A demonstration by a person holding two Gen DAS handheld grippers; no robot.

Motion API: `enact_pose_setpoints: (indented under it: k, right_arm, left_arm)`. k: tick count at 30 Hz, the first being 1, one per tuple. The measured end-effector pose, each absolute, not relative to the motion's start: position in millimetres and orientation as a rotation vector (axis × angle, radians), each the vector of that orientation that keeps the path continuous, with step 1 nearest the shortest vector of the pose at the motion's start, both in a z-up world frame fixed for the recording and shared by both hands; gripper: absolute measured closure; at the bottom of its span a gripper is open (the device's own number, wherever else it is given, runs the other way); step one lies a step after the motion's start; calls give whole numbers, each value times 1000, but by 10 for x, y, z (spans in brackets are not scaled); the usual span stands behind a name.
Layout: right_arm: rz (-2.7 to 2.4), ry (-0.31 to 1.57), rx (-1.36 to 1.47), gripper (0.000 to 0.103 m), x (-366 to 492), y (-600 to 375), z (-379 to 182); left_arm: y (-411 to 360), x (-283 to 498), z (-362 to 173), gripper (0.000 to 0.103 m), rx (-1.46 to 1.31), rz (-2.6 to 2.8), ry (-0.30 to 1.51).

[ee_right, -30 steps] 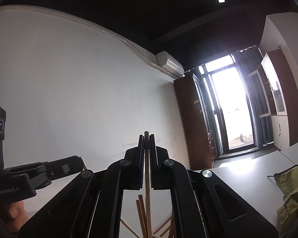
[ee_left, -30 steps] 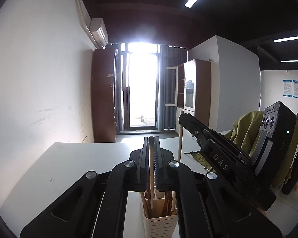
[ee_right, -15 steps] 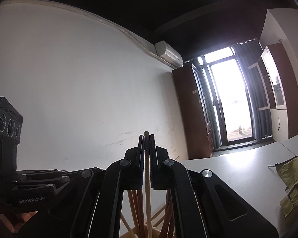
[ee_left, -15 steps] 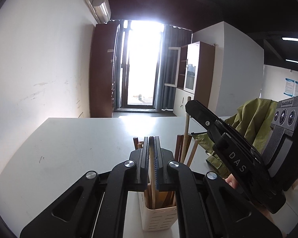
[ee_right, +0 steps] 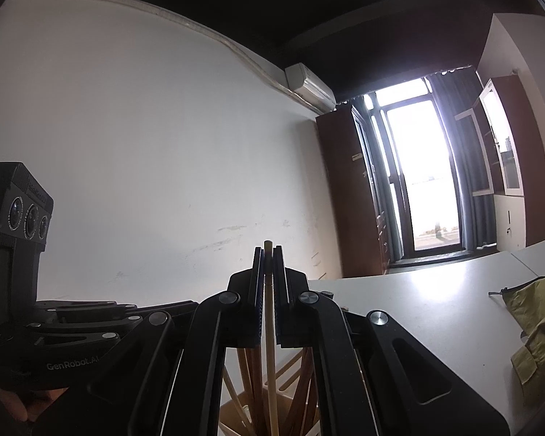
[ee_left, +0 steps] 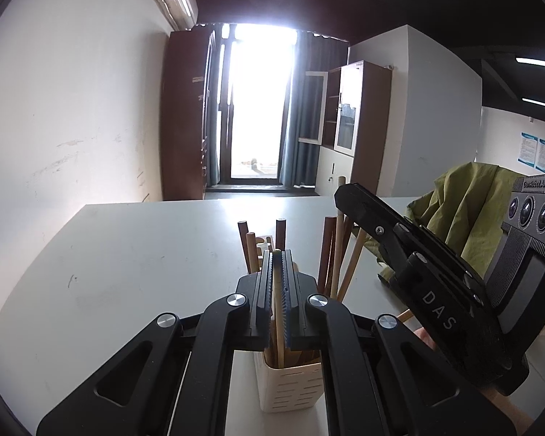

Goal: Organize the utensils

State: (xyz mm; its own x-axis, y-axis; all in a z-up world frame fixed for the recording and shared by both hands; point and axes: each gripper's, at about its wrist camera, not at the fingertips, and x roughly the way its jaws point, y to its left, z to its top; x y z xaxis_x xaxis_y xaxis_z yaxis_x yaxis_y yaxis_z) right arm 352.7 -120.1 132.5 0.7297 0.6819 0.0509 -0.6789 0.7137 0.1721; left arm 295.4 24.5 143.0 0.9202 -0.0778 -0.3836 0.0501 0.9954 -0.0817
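**Entry: utensil sorting, state of progress**

Worktop (ee_left: 127,261), white: nothing loose shows on the part you can see; what lies below the frame cannot be told.

Holder (ee_left: 290,385), cream, slotted: one. It stands on the worktop directly under your left tongs (ee_left: 280,254) and already carries a bundle of sticks leaning outward. Judged from that, most of the sorting is done.

Left tongs: clamped narrow on one pale chopstick (ee_left: 279,312), upright, its lower end reaching down inside the holder's mouth. What is left for it is the release.

Standing sticks above the rim, left wrist view: about seven countable, namely two left of the tongs, one dark one (ee_left: 280,232) behind them, roughly four to the right. Overlap makes the count uncertain.

Right tongs (ee_right: 268,254): clamped narrow on a second pale chopstick (ee_right: 269,345), upright above the fanned bundle; whether its tip is inside the holder cannot be told.

Olive cloth (ee_left: 461,210): one, at the right, apart from the holder.

Left to do: two chopsticks to let go.
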Motion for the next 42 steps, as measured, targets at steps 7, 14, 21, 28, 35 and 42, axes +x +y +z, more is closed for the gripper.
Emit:
enact_pose_setpoints:
  k: [7,14,21,28,35,42]
  right_arm:
    - [766,37,197,75,3510,-1264,1395]
    - [744,49,177,75,3405,-1284,1442]
    - [695,124,146,75,3339,-1379,1399]
    - [658,212,53,69,3121,-1409,1366]
    - [665,266,61,57,2949,-1421,1265]
    - [647,313,52,30,2802,-1524,1051]
  left_arm:
    - [320,2862,1473,83,-95,-93,394]
    - [354,2715,1548,82,-92,-80,372]
    - [333,2555,1545,80,-64,-78,377]
    - [292,2331,1373,71,-23,-78,420]
    - [321,2154,1231,60,-49,-88,444]
    - [364,2056,1163,23,-68,-87,425]
